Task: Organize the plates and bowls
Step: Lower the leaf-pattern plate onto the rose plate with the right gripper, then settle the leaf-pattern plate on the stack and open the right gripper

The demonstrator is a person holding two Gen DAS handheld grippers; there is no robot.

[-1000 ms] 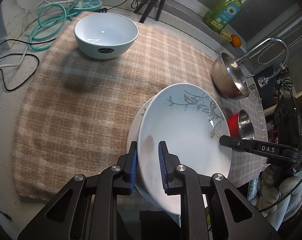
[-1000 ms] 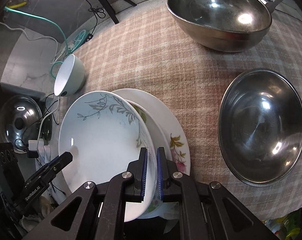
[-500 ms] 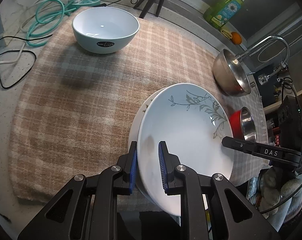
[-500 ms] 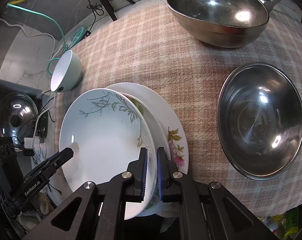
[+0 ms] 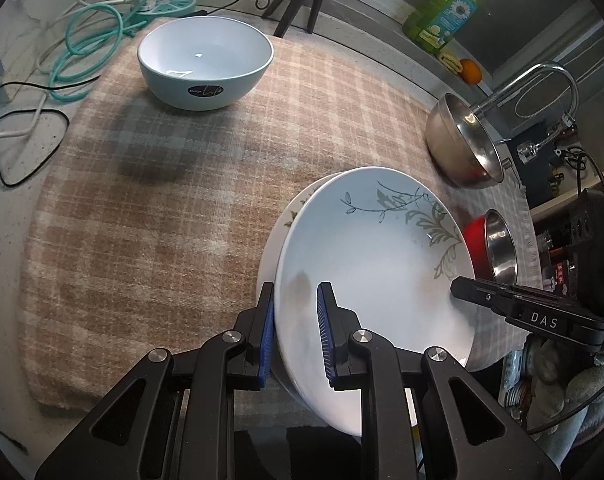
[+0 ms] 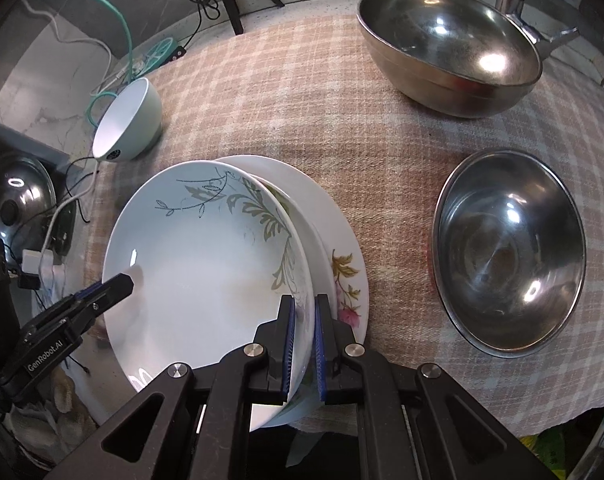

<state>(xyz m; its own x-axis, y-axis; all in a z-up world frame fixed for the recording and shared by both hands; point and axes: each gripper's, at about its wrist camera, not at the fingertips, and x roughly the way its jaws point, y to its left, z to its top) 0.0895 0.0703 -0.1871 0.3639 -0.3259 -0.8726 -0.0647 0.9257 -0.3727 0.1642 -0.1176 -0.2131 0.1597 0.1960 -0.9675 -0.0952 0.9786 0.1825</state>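
Both grippers, left [image 5: 294, 334] and right [image 6: 303, 346], pinch the leaf plate [image 6: 206, 264], which now sits lower over the flower plate [image 6: 342, 248]. Probably touching already, hard to tell, so nearly stacked.

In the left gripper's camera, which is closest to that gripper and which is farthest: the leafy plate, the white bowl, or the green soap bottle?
1. The leafy plate, clamped in the left gripper itself, low in the picture.
2. The white bowl, across the checked cloth, upper left.
3. The green soap bottle, beyond the cloth's far edge, upper right.
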